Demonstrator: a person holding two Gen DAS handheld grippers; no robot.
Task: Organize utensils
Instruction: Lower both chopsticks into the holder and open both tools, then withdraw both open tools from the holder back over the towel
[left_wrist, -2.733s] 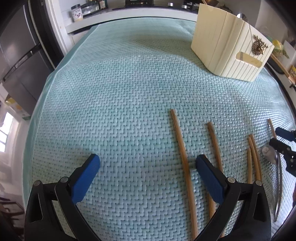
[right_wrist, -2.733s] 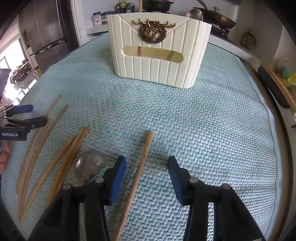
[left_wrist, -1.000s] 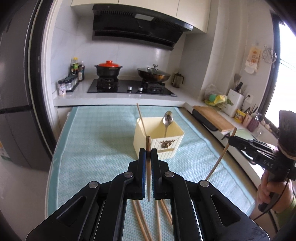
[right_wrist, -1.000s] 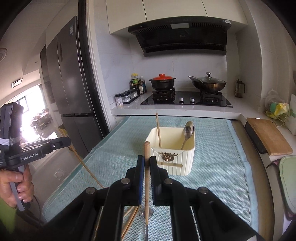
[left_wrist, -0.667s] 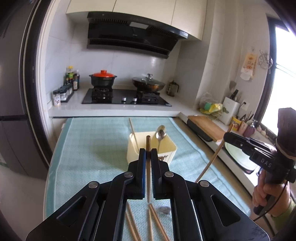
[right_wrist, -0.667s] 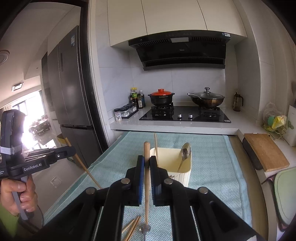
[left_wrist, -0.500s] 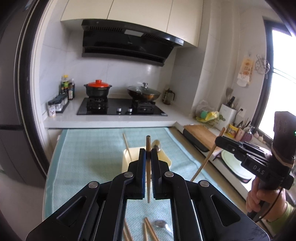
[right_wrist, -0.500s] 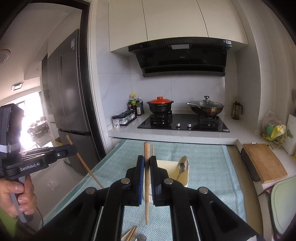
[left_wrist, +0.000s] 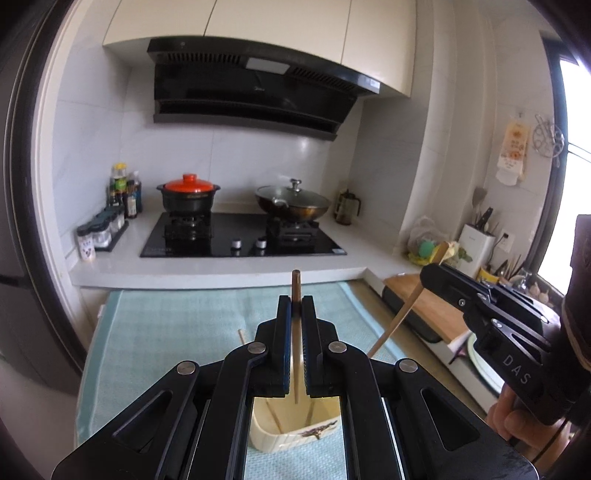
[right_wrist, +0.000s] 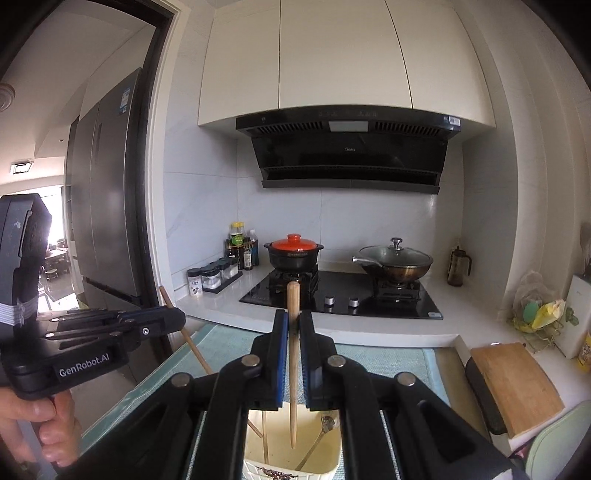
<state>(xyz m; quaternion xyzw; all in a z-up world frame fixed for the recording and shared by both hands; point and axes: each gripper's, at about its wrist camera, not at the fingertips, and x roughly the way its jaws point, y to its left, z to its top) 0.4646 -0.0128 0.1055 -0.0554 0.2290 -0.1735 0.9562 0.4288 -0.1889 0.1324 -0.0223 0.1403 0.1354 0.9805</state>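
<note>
Two grippers are held high over the table (left_wrist: 155, 317), each pointing forward and slightly down toward the kitchen stove (right_wrist: 343, 295). The left gripper (left_wrist: 296, 306) has its fingers (left_wrist: 282, 332) clamped tight on a dark wooden chopstick (left_wrist: 295, 284), which stands nearly upright between the blue pads, its top poking above them and its tip hanging over the cream holder (left_wrist: 288, 435) below. The right gripper (right_wrist: 293, 321) is likewise closed on a lighter chopstick (right_wrist: 293, 295), upright, its point reaching down into the mouth of the same holder (right_wrist: 325, 472).

From the right wrist view, the left gripper (right_wrist: 173, 319) shows side-on, gripped by a hand (right_wrist: 40, 432) at the lower left edge, its chopstick (right_wrist: 192, 349) slanting. From the left wrist view, the right gripper (left_wrist: 430, 271) enters at the right, with fingers of a hand (left_wrist: 506, 413) only partly visible beneath it and its chopstick (left_wrist: 400, 317) tilted.

Inside the holder lie another chopstick (right_wrist: 264, 435) and a spoon (right_wrist: 327, 424); much of the holder is blocked by the black gripper frames, and its front ornament is cut off. The table's teal mat (right_wrist: 380, 358) shows only in strips.
</note>
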